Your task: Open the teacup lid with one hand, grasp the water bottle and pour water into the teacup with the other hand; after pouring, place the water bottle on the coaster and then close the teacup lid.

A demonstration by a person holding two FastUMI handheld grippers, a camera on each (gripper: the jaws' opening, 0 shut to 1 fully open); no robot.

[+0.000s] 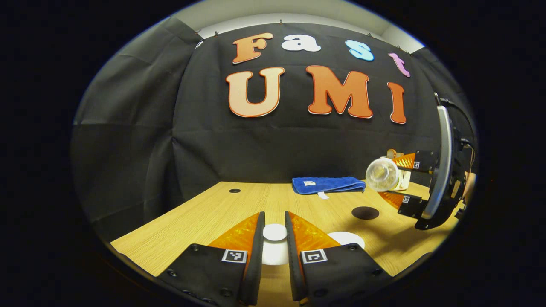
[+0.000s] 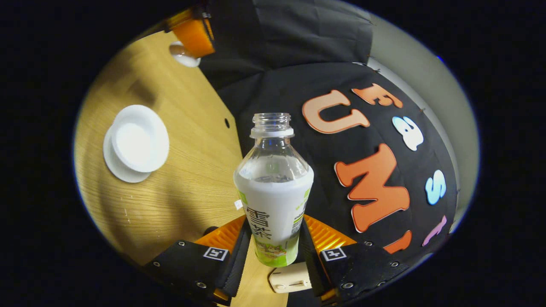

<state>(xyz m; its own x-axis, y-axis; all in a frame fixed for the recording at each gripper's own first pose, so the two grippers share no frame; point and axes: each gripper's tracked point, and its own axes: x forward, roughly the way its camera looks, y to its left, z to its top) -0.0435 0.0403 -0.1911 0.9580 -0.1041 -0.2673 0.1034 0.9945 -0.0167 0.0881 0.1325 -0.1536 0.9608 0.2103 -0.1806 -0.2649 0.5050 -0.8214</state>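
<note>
Holding the teacup lid [image 1: 274, 233] by its round white knob, the left gripper [image 1: 274, 238] has its jaws pinching the knob from both sides, a little above the wooden bench [image 1: 204, 213]. In the left gripper view, a white rim of the teacup [image 1: 346, 238] shows just to the right of that gripper's right finger. In the right gripper view the teacup [image 2: 140, 137] stands open on a white saucer [image 2: 117, 170], and the lid [image 2: 184, 55] is seen far off at the top, under the other gripper. The right gripper [image 2: 275, 243] has its jaws pinching the water bottle [image 2: 273, 187] on the labelled body; the bottle has no cap and its neck points away from the camera. In the left gripper view the same water bottle [image 1: 382, 174] lies tilted on its side in the air, with its open mouth turned toward the camera, well to the right of the teacup. Below it, on the bench, lies a dark round coaster [image 1: 365, 212]. A blue folded cloth [image 1: 328, 185] rests near the back edge of the bench.
</note>
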